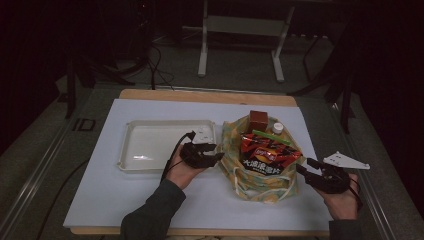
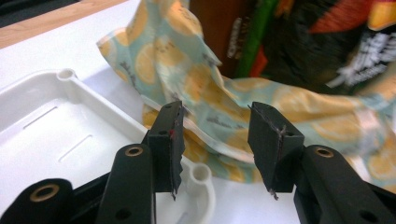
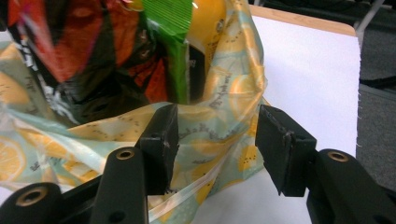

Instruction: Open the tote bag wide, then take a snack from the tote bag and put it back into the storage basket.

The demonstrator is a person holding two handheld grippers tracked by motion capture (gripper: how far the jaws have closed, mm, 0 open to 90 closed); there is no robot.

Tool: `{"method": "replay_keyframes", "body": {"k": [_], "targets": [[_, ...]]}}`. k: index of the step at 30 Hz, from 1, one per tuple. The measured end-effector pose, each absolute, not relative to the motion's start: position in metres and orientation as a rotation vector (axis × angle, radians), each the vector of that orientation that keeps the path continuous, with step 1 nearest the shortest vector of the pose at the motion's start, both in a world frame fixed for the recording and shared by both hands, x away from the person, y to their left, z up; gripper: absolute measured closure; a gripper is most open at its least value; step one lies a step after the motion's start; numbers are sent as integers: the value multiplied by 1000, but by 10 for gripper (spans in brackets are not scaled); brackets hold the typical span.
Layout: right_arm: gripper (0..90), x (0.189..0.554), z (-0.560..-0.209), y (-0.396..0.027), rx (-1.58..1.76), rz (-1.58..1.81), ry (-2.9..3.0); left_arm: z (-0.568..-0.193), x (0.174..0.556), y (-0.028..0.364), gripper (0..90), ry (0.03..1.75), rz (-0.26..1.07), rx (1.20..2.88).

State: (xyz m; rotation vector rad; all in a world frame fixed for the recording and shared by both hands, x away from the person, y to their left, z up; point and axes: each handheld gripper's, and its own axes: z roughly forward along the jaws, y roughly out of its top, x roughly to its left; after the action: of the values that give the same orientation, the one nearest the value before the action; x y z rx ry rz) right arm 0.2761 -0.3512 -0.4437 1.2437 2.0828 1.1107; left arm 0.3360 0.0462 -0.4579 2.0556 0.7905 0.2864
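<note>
A lemon-print cloth bag stands on the white table top, stuffed with a red and black crisp packet, a brown box, a green pack and a white-capped bottle. My left gripper is at the bag's left edge, jaws apart. In the left gripper view the gripper is open, with the bag's fabric just beyond the pads, untouched. My right gripper is at the bag's right edge. In the right gripper view it is open in front of the bag's rim.
A white plastic tray lies left of the bag, its corner right under my left gripper. The white mat covers a wooden table. Beyond the far edge are dark floor, cables and a metal frame.
</note>
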Motion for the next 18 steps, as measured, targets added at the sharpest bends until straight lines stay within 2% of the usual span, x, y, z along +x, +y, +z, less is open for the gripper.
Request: {"method": "replay_keyframes", "body": {"k": [6, 18], "targets": [[612, 272, -443, -346, 1222, 1101, 2140, -460, 323, 61, 537, 773, 266, 2048], [615, 268, -440, -341, 1193, 1100, 2174, -471, 307, 72, 537, 752, 266, 2080]]}}
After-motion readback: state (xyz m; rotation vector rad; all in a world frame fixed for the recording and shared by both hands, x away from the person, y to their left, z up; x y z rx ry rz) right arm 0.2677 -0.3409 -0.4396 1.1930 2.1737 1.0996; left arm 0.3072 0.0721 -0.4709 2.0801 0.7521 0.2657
